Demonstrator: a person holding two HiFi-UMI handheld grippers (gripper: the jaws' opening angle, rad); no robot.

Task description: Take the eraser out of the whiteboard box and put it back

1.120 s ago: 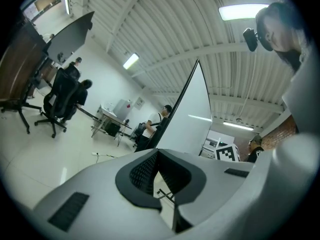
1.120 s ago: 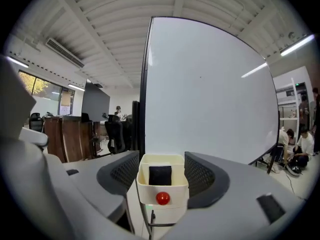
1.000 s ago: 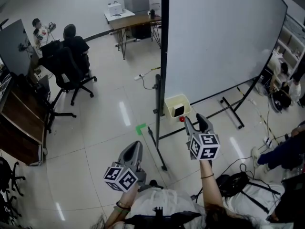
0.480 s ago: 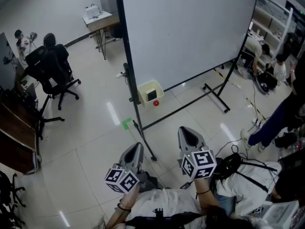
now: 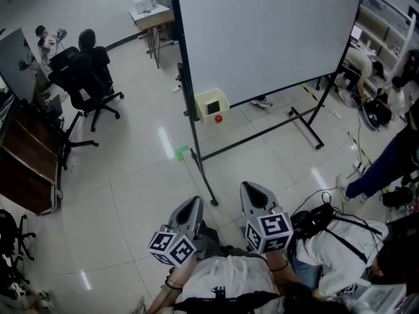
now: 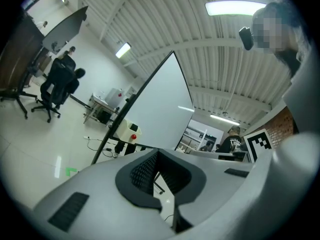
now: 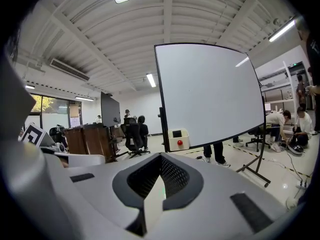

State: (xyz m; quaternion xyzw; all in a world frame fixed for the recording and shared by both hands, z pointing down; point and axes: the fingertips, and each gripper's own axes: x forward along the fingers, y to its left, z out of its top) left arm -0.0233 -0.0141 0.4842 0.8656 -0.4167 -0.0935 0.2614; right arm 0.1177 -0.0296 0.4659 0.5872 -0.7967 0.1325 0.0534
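Observation:
The cream whiteboard box hangs on the left post of the whiteboard, with a red knob on its front. A black eraser shows in its opening. Both grippers are held low, well back from it. My left gripper is shut and holds nothing. Beside it my right gripper is also shut and empty. In the left gripper view the box is far beyond the jaws of that gripper. The right gripper view has the box far ahead of its gripper.
The whiteboard stand's foot bar runs across the floor towards me, and a green tape mark lies beside it. Black office chairs and a dark cabinet stand left. A person in a white shirt crouches at my right.
Both grippers have drawn back from the box, which now lies much farther off. The right gripper's jaws, open a second ago, have shut on nothing.

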